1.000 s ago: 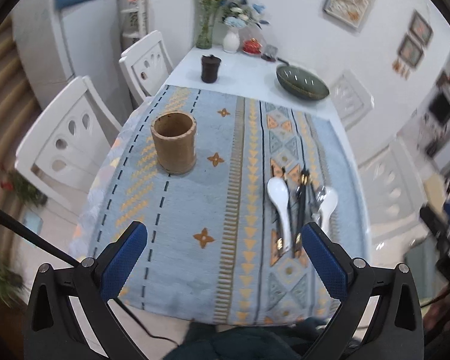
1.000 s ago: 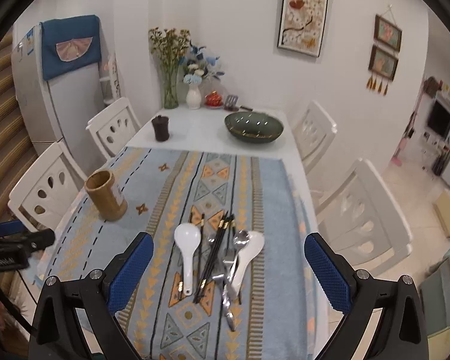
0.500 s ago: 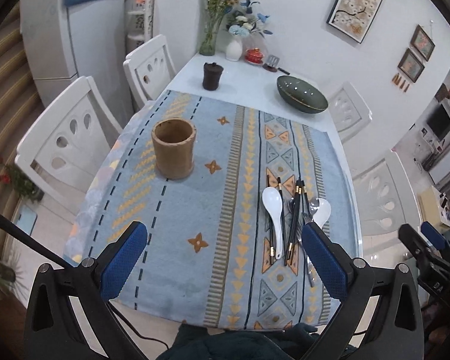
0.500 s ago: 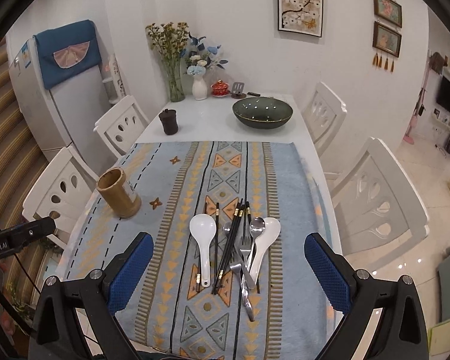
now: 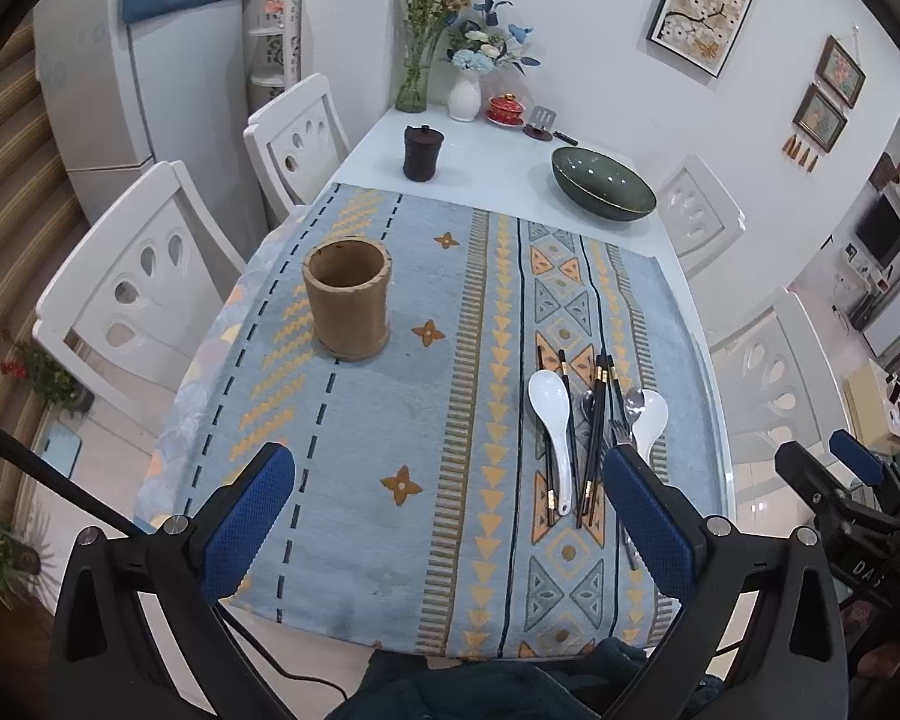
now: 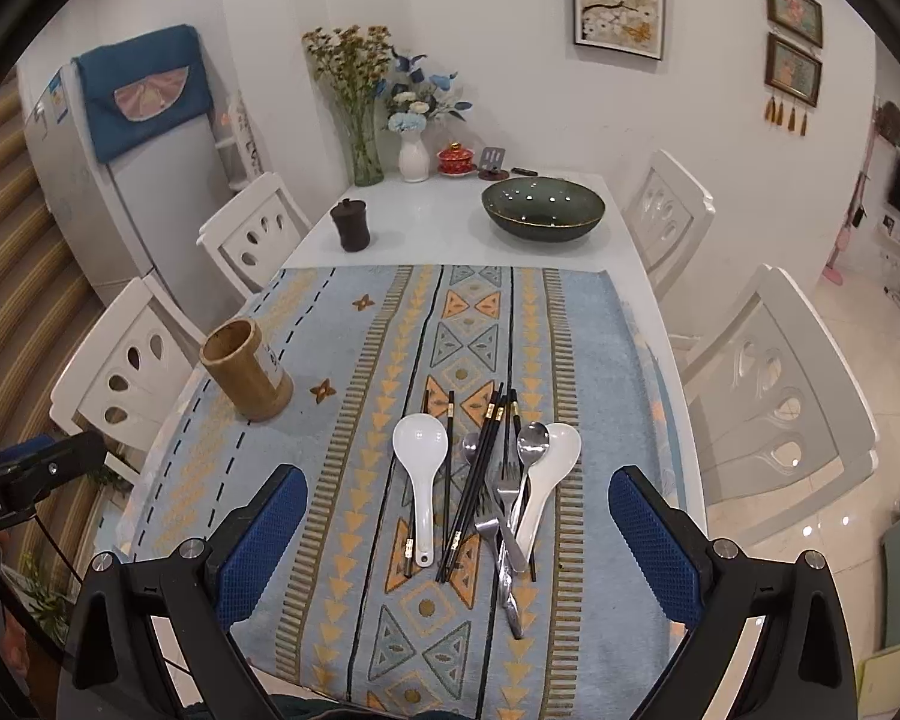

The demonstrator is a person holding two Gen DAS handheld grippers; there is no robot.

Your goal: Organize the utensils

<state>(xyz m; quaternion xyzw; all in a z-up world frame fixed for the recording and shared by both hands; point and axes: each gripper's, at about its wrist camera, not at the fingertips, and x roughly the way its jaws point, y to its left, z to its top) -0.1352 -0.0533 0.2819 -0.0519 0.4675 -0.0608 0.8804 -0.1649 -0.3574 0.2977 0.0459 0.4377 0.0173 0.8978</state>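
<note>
A brown bamboo holder (image 5: 347,300) stands upright and empty on the left of the blue patterned cloth (image 5: 426,420); it also shows in the right wrist view (image 6: 246,369). A pile of utensils lies on the right: a white spoon (image 6: 421,480), black chopsticks (image 6: 477,480), metal forks (image 6: 498,516), a metal spoon (image 6: 531,441) and a second white spoon (image 6: 549,480). The pile shows in the left wrist view with the white spoon (image 5: 552,426). My left gripper (image 5: 450,516) is open above the cloth's near edge. My right gripper (image 6: 456,528) is open above the pile, holding nothing.
A dark green bowl (image 6: 543,207), a dark lidded cup (image 6: 350,225), vases with flowers (image 6: 414,153) and a red pot (image 6: 453,159) stand on the far bare table. White chairs (image 6: 774,384) line both sides. A fridge (image 6: 120,180) stands at the back left.
Both grippers have pulled back and up a little, so the table looks smaller and more centred. Nothing on the table has moved. Both grippers stay open.
</note>
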